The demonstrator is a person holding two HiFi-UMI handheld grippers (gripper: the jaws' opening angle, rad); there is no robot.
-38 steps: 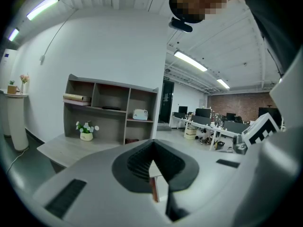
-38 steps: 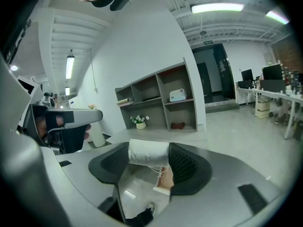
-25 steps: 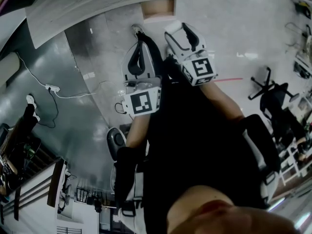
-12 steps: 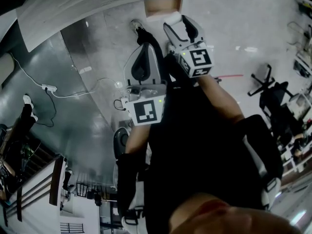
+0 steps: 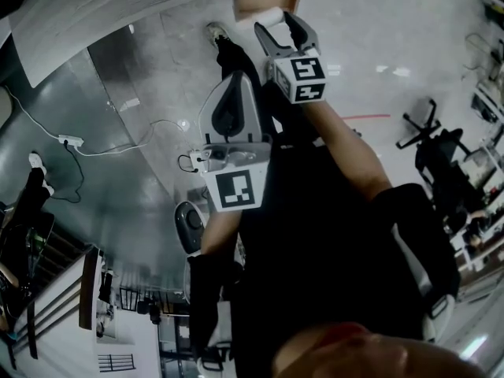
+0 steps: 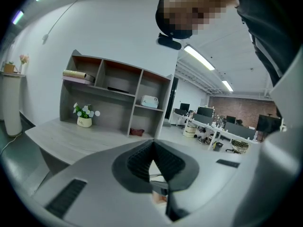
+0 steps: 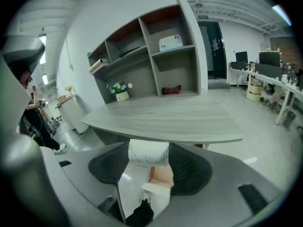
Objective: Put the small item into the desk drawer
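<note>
- White roll (image 7: 148, 152) is clamped between the jaws of the right gripper (image 5: 277, 24), close by the open wooden drawer (image 7: 162, 175).
- Left gripper (image 6: 152, 144) has its jaws pressed together, with nothing between them.
- Grey desk (image 7: 165, 117) beyond, shelf unit (image 7: 151, 56) standing at its back.

No text, brand or number is legible in any view. The marker cubes (image 5: 235, 189) on my left gripper (image 5: 233, 81) and right gripper (image 5: 280, 24) carry only black-and-white square patterns, and the white roll (image 7: 148, 152) clamped in my right jaws shows no print. The sign (image 7: 203, 17) above the doorway is too small to read.
</note>
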